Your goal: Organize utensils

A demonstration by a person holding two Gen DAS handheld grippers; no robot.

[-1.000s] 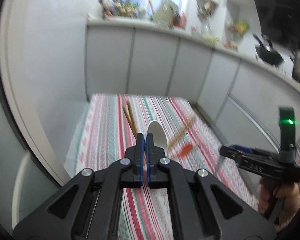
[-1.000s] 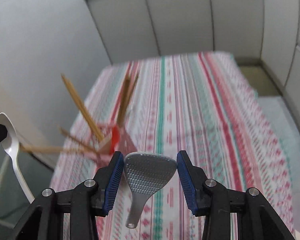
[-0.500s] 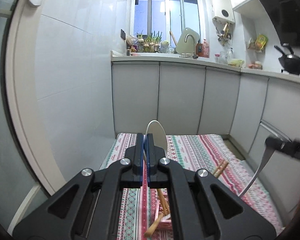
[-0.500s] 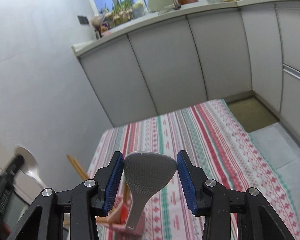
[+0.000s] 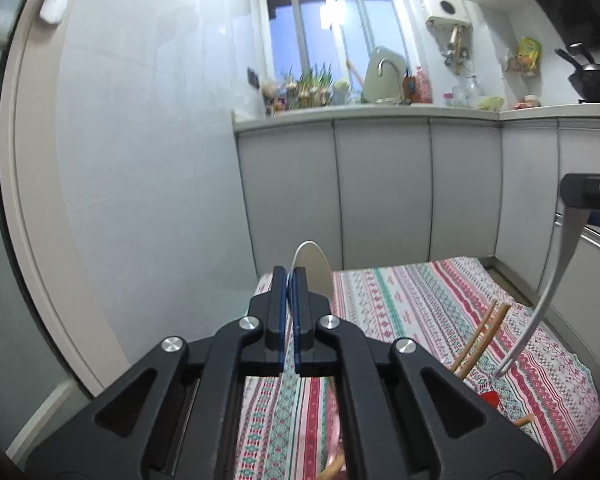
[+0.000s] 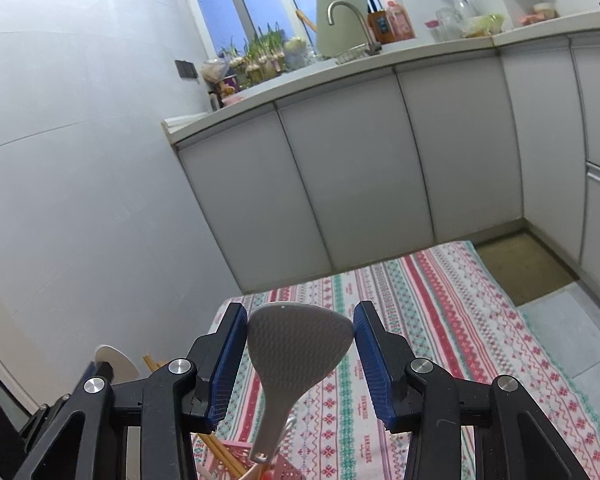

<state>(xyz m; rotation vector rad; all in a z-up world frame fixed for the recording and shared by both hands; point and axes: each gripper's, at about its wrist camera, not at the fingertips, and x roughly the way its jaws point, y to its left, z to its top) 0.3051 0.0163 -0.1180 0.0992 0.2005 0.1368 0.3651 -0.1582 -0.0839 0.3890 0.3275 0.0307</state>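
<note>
My left gripper (image 5: 289, 280) is shut on a white spoon (image 5: 314, 270), bowl up past the fingertips. My right gripper (image 6: 300, 322) is shut on the head of a grey rice paddle (image 6: 296, 354), handle hanging down over a pink utensil holder (image 6: 236, 460) with wooden chopsticks (image 6: 220, 456) in it. In the left wrist view the paddle handle (image 5: 546, 300) hangs at the right from the right gripper, above chopsticks (image 5: 480, 338) that stick up from below. The left gripper and its white spoon (image 6: 114, 364) show at the lower left of the right wrist view.
A striped red, green and white tablecloth (image 6: 440, 340) covers the table under both grippers. Grey kitchen cabinets (image 6: 360, 184) stand behind it, a white wall (image 5: 140, 200) to the left. The floor (image 6: 572, 340) drops off at the right.
Both grippers have tilted up and come down close over the holder; the view swung from the tablecloth to the cabinets and window. Each keeps its utensil.
</note>
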